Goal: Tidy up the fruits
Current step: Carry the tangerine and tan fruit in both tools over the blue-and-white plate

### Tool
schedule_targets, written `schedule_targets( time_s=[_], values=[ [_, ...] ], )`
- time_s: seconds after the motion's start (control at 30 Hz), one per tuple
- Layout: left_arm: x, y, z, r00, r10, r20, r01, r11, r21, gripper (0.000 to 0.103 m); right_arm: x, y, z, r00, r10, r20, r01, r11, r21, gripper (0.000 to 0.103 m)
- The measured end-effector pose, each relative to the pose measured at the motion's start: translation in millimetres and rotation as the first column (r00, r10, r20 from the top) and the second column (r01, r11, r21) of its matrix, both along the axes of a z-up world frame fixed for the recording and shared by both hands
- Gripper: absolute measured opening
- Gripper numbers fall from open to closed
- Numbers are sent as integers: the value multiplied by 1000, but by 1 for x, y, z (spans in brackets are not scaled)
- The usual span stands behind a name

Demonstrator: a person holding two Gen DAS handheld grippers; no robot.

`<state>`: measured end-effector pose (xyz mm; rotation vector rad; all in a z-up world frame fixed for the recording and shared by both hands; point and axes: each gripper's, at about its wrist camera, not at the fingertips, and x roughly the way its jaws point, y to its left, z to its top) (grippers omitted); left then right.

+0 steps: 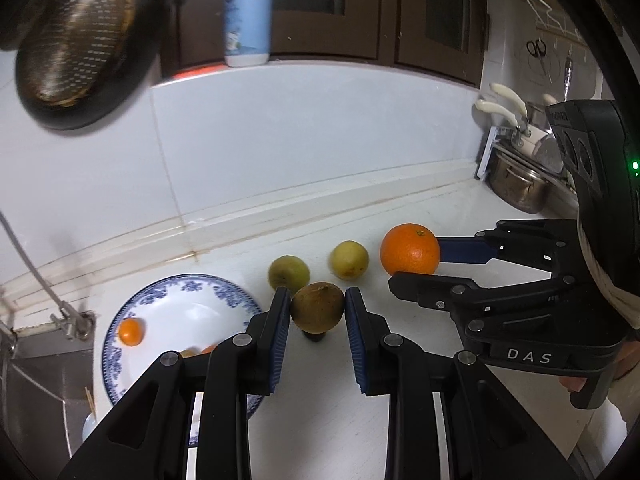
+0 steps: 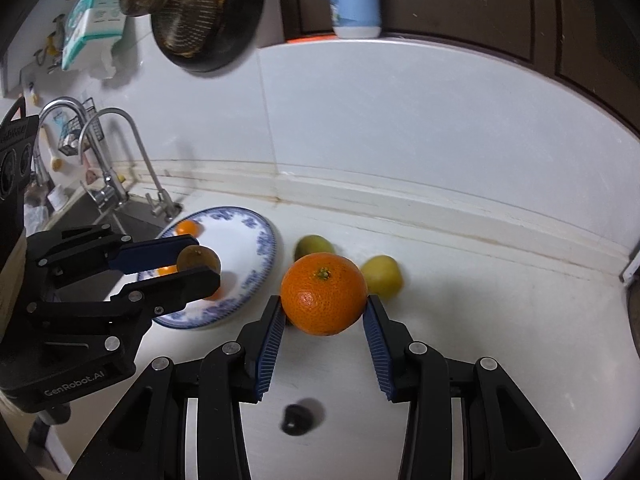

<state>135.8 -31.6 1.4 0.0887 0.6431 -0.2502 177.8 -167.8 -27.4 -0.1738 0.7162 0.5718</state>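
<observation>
My left gripper (image 1: 317, 309) is shut on a brown kiwi (image 1: 317, 306) and holds it above the counter, beside a blue-patterned white plate (image 1: 176, 304). The plate holds a small mandarin (image 1: 131, 331) and other small orange fruits. My right gripper (image 2: 325, 314) is shut on a large orange (image 2: 324, 293), also seen from the left wrist (image 1: 410, 249). A green fruit (image 1: 289, 271) and a yellow fruit (image 1: 349, 259) lie on the counter between the plate and the orange. From the right wrist, the left gripper (image 2: 200, 265) holds the kiwi (image 2: 199, 258) over the plate (image 2: 256, 248).
A sink with two taps (image 2: 116, 160) lies left of the plate. A steel pot (image 1: 516, 184) and knives stand at the far right. A strainer in a black pan (image 1: 76, 40) hangs on the wall; a bottle (image 1: 248, 16) stands on the ledge. A small dark object (image 2: 298, 416) lies on the counter.
</observation>
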Motion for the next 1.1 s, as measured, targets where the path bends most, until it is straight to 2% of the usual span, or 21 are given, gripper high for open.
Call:
schedule_targets(
  time_s=[0.27, 0.57, 1.1],
  values=[
    [-16, 35, 0, 999, 41, 18, -41, 999, -15, 28, -15, 31, 9, 999, 34, 17, -34, 999, -2, 42],
    [-30, 72, -3, 996, 87, 25, -87, 996, -18, 28, -26, 69, 5, 998, 67, 11, -67, 998, 6, 42],
    [-30, 134, -12, 984, 179, 15, -179, 984, 6, 28, -18, 134, -4, 993, 120, -4, -120, 993, -20, 42]
  ],
)
